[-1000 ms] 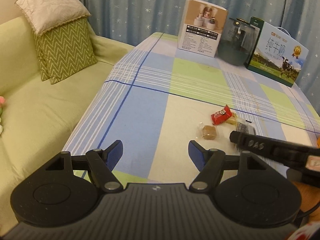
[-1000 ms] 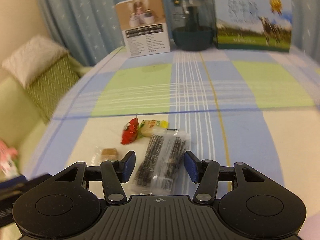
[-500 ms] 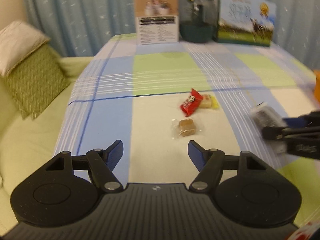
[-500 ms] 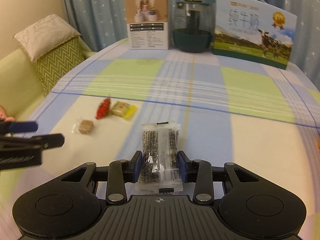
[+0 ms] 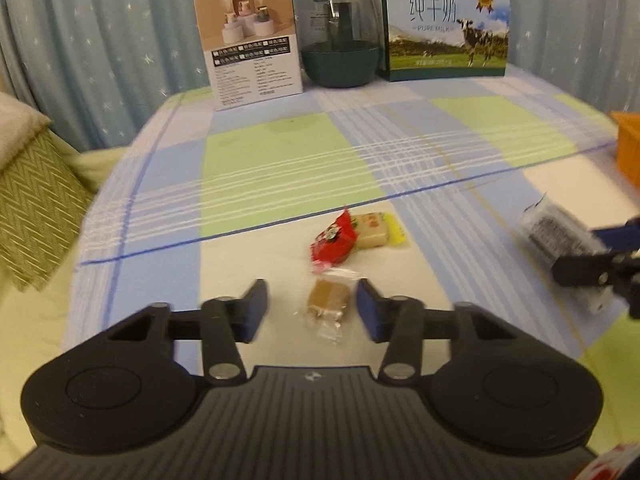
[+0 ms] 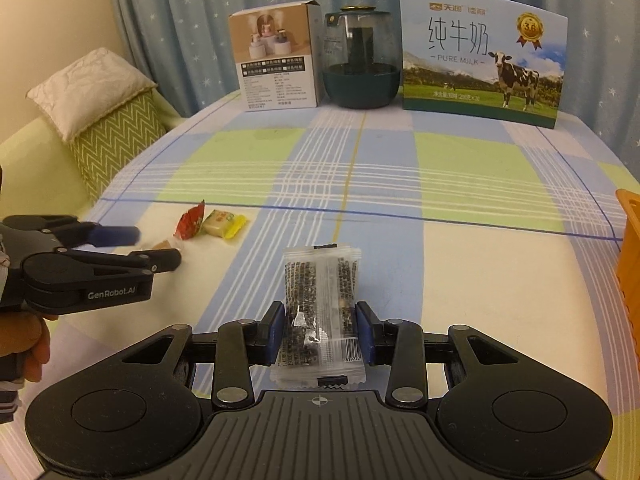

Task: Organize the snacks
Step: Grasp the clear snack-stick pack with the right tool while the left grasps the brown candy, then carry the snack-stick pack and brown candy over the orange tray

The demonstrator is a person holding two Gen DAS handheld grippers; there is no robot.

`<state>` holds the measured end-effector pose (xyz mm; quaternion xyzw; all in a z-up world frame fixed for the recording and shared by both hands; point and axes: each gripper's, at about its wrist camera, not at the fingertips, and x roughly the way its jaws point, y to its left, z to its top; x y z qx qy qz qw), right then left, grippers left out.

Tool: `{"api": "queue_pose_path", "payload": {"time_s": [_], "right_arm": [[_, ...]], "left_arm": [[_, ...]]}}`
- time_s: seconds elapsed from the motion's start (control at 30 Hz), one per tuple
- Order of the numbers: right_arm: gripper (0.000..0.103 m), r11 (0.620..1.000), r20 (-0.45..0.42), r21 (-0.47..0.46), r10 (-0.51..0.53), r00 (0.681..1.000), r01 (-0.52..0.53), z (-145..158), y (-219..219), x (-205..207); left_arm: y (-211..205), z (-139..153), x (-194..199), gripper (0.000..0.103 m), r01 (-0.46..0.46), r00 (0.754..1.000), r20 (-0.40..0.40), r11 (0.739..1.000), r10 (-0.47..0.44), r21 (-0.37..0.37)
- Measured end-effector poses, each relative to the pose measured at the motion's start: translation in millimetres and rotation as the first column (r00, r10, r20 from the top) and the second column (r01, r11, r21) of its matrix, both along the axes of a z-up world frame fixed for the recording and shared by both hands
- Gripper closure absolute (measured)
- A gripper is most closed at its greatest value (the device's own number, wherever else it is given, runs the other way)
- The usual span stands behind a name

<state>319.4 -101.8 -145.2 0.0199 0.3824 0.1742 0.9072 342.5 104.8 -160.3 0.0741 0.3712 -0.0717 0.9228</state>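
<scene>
- The right gripper (image 6: 320, 334) was clamped on a clear packet of dark sesame-like bars (image 6: 320, 312), both blue pads pressed against its sides; the packet was held above the checked tablecloth (image 6: 400, 168).
- An orange basket (image 6: 630, 264) showed at the far right edge of the table, and it was probably where the snacks belonged. Its inside was out of view, so I could not tell whether anything lay in it yet.
- The left gripper (image 5: 312, 304) stood spread, its jaws on either side of a small brown candy in clear wrap (image 5: 328, 300) that lay on the cloth; the pads were not touching it.
- Just beyond that candy lay a red-wrapped snack (image 5: 334, 240) touching a yellow-wrapped pale cake (image 5: 376, 230), both untouched.
- Judged from this, the job was early: one packet in hand but not delivered, one candy about to be gripped, two more to collect.
- At the far end stood a humidifier box (image 6: 276, 68), a dark-based glass humidifier (image 6: 360, 64) and a milk carton (image 6: 482, 52), likely no part of the sorting.
</scene>
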Motion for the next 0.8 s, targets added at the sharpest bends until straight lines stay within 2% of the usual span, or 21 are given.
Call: {"api": "queue_pose_path", "payload": {"time_s": [0.07, 0.13, 0.2, 0.4, 0.57, 0.67, 0.8], "right_arm": [[0.065, 1.000, -0.005, 0.005, -0.004, 1.000, 0.004, -0.7, -1.0, 0.7], [0.065, 1.000, -0.012, 0.010, -0.007, 1.000, 0.007, -2.1, -2.2, 1.2], [0.065, 1.000, -0.025, 0.023, -0.010, 1.000, 0.010, -3.7, -3.7, 1.2], [0.065, 0.999, -0.028, 0.032, -0.004, 1.000, 0.005, -1.8, -6.2, -6.2], [0.065, 0.999, -0.034, 0.037, -0.023, 0.999, 0.024, 3.5, -14.8, -24.3], [0.065, 0.999, -0.037, 0.034, -0.028, 0.999, 0.030, 9.1, -20.7, -40.4], [0.065, 0.999, -0.035, 0.031, -0.038, 0.999, 0.039, 20.7, -29.8, -65.3]], "left_arm": [[-0.8, 0.4, 1.2, 0.079, 0.002, 1.000, -0.010, 1.000, -0.002, -0.029], [-4.8, 1.6, 1.3, 0.083, 0.006, 1.000, -0.021, 0.999, -0.007, -0.034], [-8.2, 3.6, 0.2, 0.084, -0.012, 0.999, -0.039, 0.999, 0.010, -0.032], [-10.6, 9.8, -19.5, 0.085, -0.102, 0.992, -0.090, 0.990, 0.094, -0.096], [-23.7, 23.5, -43.9, 0.085, -0.119, 0.990, -0.084, 0.986, 0.110, -0.113], [-38.8, 32.4, -64.5, 0.085, -0.138, 0.989, -0.070, 0.986, 0.131, -0.098], [-53.0, 44.9, -95.2, 0.085, -0.164, 0.985, -0.072, 0.978, 0.156, -0.127]]}}
